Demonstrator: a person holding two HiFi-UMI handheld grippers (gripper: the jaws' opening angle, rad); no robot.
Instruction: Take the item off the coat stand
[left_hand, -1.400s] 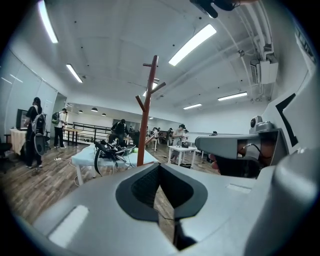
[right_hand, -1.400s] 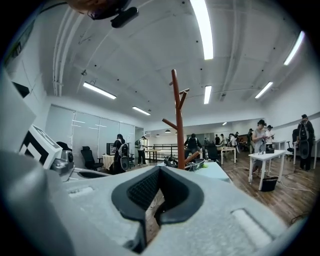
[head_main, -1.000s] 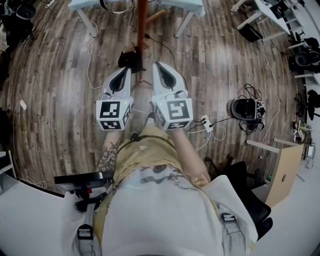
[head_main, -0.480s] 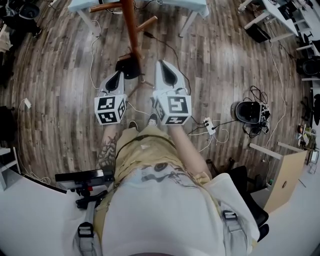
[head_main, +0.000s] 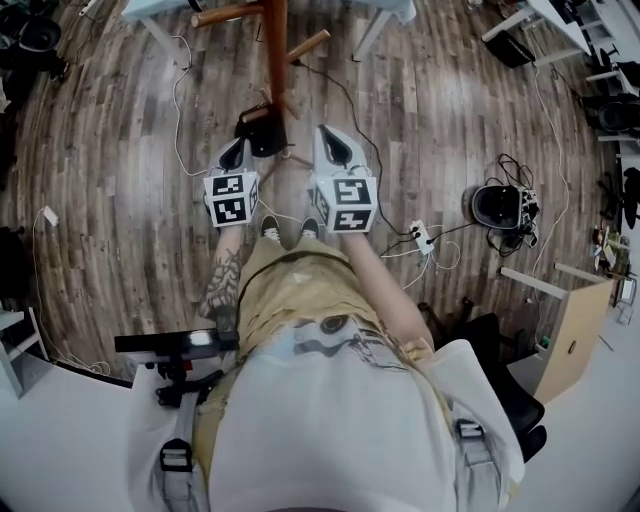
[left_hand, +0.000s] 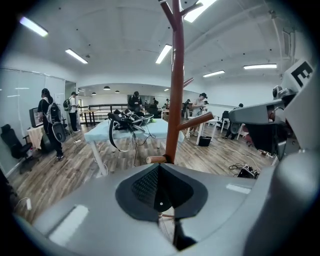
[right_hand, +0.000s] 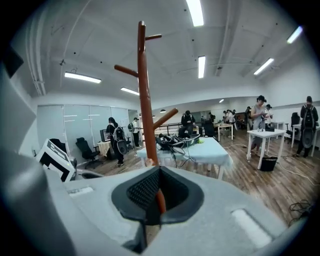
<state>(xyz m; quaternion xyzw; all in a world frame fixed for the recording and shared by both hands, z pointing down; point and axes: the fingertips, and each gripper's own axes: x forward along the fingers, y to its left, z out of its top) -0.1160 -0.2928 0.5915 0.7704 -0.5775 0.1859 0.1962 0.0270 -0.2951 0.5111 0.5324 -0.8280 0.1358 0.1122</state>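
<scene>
The coat stand (head_main: 275, 60) is a brown wooden pole with slanted pegs on a dark base (head_main: 262, 135), just ahead of the person's feet. No item hangs on the pegs that show in any view. My left gripper (head_main: 232, 152) points at the stand's foot from the left, its jaws shut and empty. My right gripper (head_main: 333, 142) is level with it on the right, jaws also closed on nothing. The pole (left_hand: 175, 100) rises straight above the left gripper (left_hand: 159, 172) in the left gripper view. In the right gripper view, the stand (right_hand: 145, 100) is slightly left of the right gripper (right_hand: 159, 175).
A light blue table (left_hand: 125, 132) with cables and headsets stands behind the stand. On the wooden floor to the right lie a black round device (head_main: 495, 208), a power strip (head_main: 418, 238) and a cardboard box (head_main: 575, 335). Several people stand in the background.
Both grippers have dropped lower and drawn closer together near the stand's base. The stand's lower pegs have come into view at the top of the head view.
</scene>
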